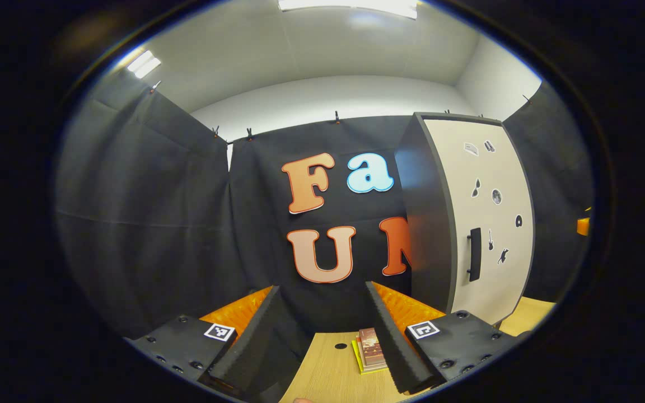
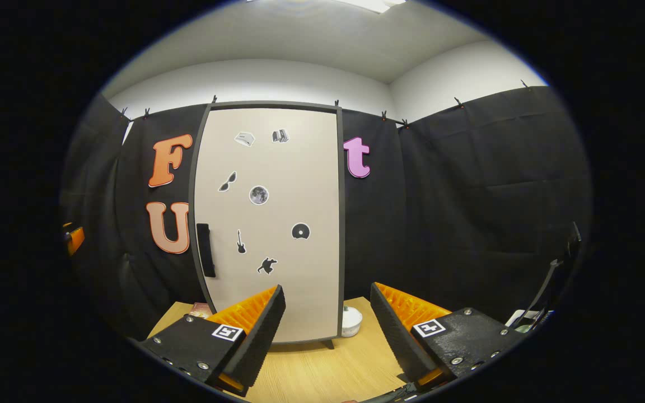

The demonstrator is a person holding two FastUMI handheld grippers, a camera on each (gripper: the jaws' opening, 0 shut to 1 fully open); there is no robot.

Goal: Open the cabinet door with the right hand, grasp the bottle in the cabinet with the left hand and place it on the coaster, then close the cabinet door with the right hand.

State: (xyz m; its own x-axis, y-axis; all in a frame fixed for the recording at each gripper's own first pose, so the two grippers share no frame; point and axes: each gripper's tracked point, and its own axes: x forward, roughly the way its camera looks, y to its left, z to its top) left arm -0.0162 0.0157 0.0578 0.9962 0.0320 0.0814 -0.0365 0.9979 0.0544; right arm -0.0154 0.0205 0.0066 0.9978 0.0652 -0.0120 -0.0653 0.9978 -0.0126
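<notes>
The cabinet [image 2: 269, 224] stands shut on the table [image 2: 322, 369], its handle [image 2: 205, 250] at the door's left edge, ahead and left of the right gripper [image 2: 327, 322], fingers spread and empty. The left gripper [image 1: 322, 330], likewise released, sees the cabinet to its right, books [image 1: 370, 350] between its fingers.

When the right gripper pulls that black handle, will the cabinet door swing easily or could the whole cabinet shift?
The door looks like a thin flat panel, so it probably swings lightly. The handle sits at its left edge, so hinges are likely on the right. The cabinet is tall and narrow on small feet, so a hard tug might slide or tip it.
</notes>
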